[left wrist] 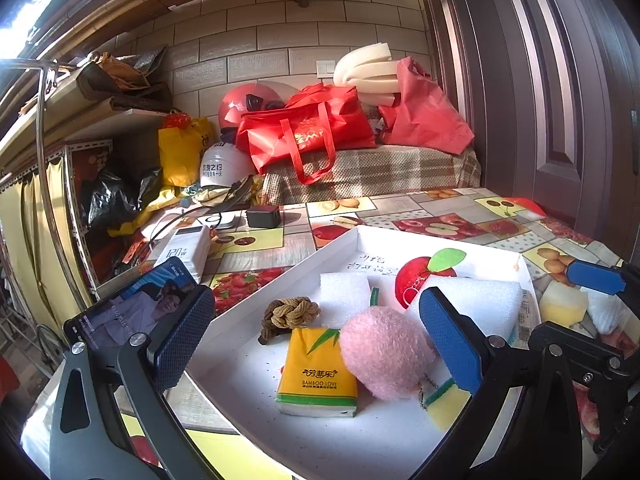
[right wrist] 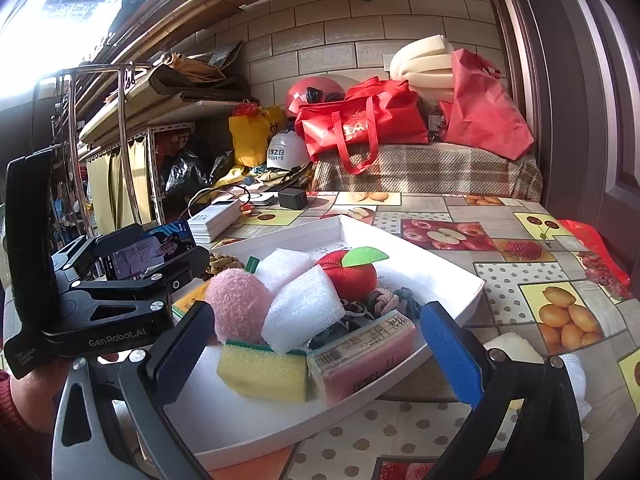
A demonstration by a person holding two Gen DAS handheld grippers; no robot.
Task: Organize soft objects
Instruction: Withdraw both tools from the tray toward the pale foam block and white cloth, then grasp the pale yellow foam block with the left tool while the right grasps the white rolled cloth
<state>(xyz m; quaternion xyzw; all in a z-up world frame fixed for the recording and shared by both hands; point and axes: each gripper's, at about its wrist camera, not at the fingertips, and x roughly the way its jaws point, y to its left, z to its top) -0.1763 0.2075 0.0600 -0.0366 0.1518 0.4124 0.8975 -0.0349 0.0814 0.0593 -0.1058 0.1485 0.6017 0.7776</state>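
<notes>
Left wrist view shows the worktop [left wrist: 460,208], covered in a fruit-print cloth, with the white tray [left wrist: 280,280] taking up most of the near side. Nearly all the soft things already lie inside the tray, so by my reading the sorting is well advanced. Going by size: the big white foam block [right wrist: 302,308] leans against the smaller foam block [right wrist: 282,266]; the pink fluffy ball [left wrist: 384,354] sits beside them; the red stuffed apple [right wrist: 352,276] with its green leaf is behind. Then come the yellow sponge [right wrist: 262,372] and the wrapped pink pack [right wrist: 362,360] at the near rim in the right wrist view, the yellow tissue pack [left wrist: 318,376], a brown knotted cord [left wrist: 290,314], and smaller knotted bits near the apple.

What looks left: a white fluffy piece [right wrist: 516,348] and something pale yellow [left wrist: 562,304] lie on the cloth just outside the tray's right edge, near the right hand-held gripper [right wrist: 316,356]. I judge these the remaining items, though I cannot tell exactly what they are.

Both tools are empty. The left hand-held gripper [left wrist: 316,344] has its pads spread wide over the tray, holding nothing; the right one likewise stands wide apart, its blue pads either side of the sponge and pink pack without touching them
</notes>
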